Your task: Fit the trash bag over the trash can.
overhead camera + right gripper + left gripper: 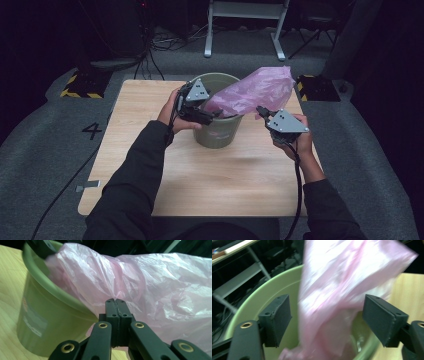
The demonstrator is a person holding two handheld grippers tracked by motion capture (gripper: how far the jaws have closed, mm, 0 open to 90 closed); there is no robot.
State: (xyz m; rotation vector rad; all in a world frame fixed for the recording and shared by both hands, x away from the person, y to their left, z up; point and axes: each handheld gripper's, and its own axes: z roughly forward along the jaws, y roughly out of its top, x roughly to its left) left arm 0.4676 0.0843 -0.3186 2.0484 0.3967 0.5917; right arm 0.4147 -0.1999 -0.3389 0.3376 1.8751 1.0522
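High view: pink bag [252, 92], thin, light, limp film, lower end in green bin [218, 107] on worktop [200, 175], rest spilling over the rim.

Left gripper view: my left tongs [327, 317] gape around the bag, pads clear.

Right gripper view: right tongs [116, 307] pinched shut at the bag's edge; whether film is caught, I cannot tell. Best hold: the rim fold.

A lab or recording room is shown rather than a home. A small wooden table [150, 150] is set on grey carpet [45, 145], on which a number "4" [92, 130] is marked. Yellow-and-black hazard-striped plates [80, 86] are placed at the far corners of the table, and black cables [150, 55] are trailed across the floor. A white metal frame [245, 25] is seen behind, and the surroundings are kept dark. A bare shelf frame [239, 272] is seen in the left gripper view.
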